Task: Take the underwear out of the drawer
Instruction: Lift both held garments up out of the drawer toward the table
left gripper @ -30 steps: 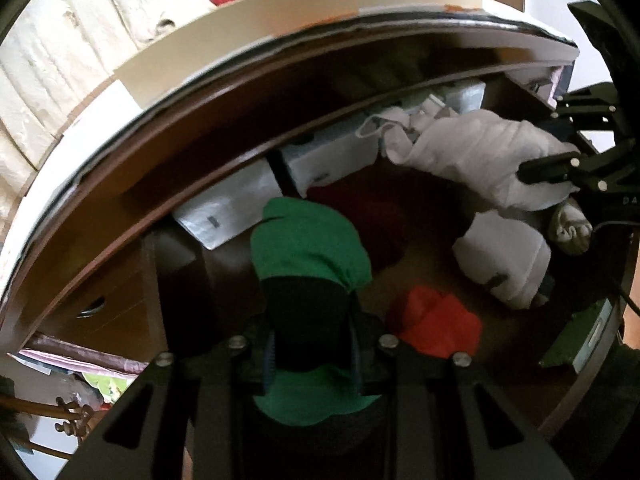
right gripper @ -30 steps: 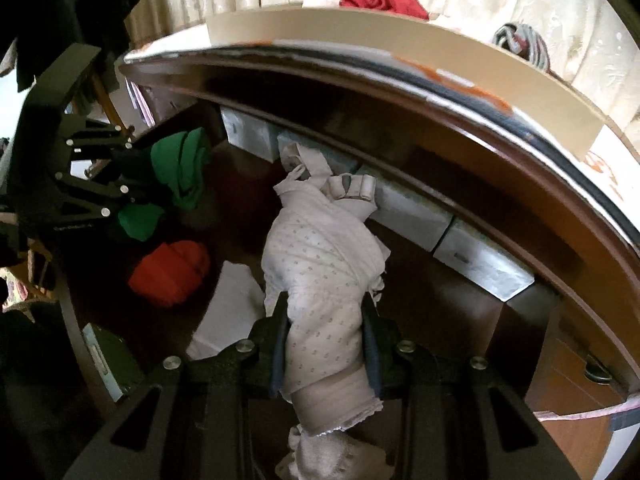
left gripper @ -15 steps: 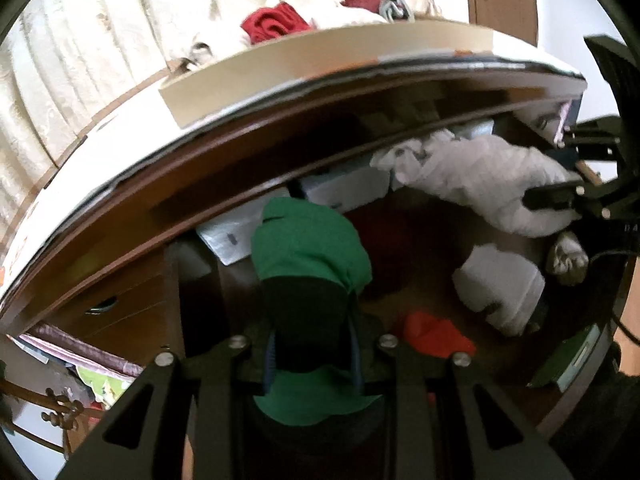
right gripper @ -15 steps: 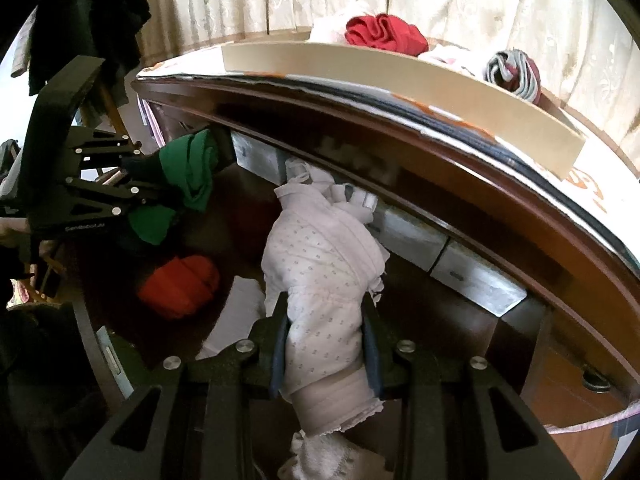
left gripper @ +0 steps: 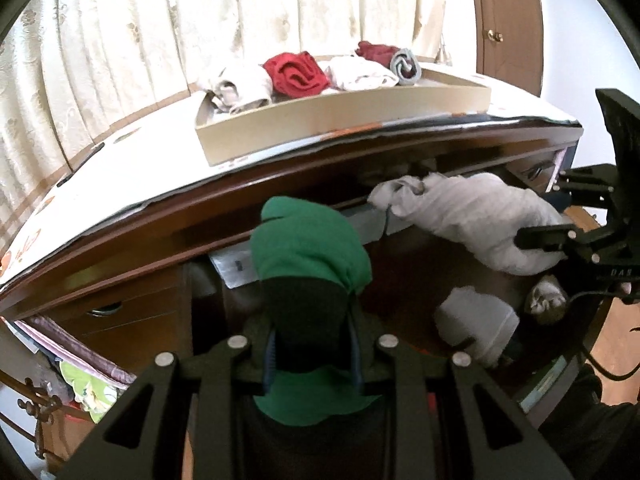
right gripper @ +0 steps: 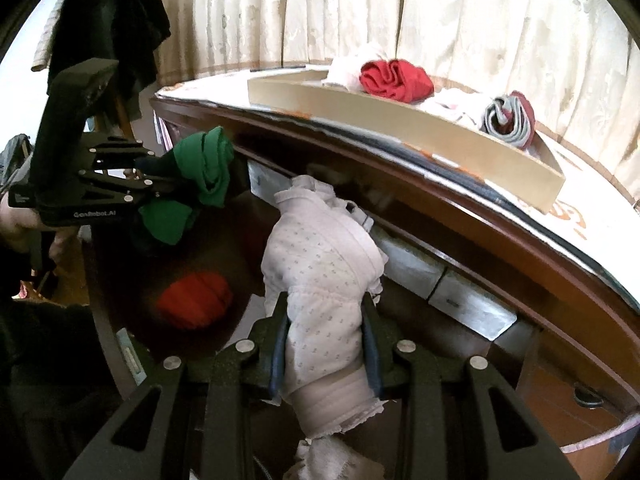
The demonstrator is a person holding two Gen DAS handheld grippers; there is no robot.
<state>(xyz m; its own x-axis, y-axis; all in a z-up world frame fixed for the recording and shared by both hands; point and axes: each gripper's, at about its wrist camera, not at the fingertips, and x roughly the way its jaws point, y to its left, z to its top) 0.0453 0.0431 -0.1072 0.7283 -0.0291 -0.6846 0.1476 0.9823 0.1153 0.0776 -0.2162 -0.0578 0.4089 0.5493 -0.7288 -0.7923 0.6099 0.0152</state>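
Left gripper (left gripper: 312, 344) is clamped on a green roll (left gripper: 308, 248); right gripper (right gripper: 324, 344) is clamped on a white roll (right gripper: 320, 264). Both rolls hang above the open drawer (right gripper: 472, 308), long axes pointing forward. The tray (left gripper: 340, 120) on the desk lies ahead and higher, about equally near both.

- Daylight thru curtain (left gripper: 248, 32) at 12 o'clock, bright, slightly washed out.
- Drawer (right gripper: 224, 256) interior dim, shadowed.
- Fisheye bends edges; black vignette at corners.
- Mild motion blur on tray (right gripper: 400, 128).
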